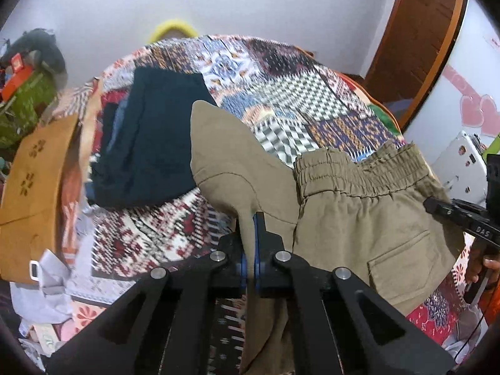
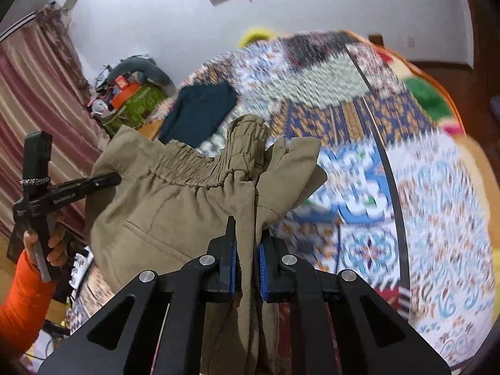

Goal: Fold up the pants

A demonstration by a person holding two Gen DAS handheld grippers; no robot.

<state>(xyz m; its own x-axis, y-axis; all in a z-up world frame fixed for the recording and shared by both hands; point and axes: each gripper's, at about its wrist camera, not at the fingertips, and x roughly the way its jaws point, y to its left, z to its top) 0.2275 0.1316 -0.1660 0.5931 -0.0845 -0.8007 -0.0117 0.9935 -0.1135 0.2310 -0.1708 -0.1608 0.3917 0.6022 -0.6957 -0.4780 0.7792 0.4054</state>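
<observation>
The khaki pants (image 1: pixel 359 212) are hanging above the patterned bedspread (image 1: pixel 281 93), waistband stretching between both tools. The left gripper (image 1: pixel 254 234) and right gripper (image 2: pixel 248 243) are each clamping khaki cloth. Dark folded clothes (image 1: pixel 150 143) are lying far left.

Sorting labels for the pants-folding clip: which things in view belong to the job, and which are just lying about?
Job:
khaki pants
left gripper
right gripper
patterned bedspread

Lying about:
dark folded garment
tan cloth
yellow item
</observation>
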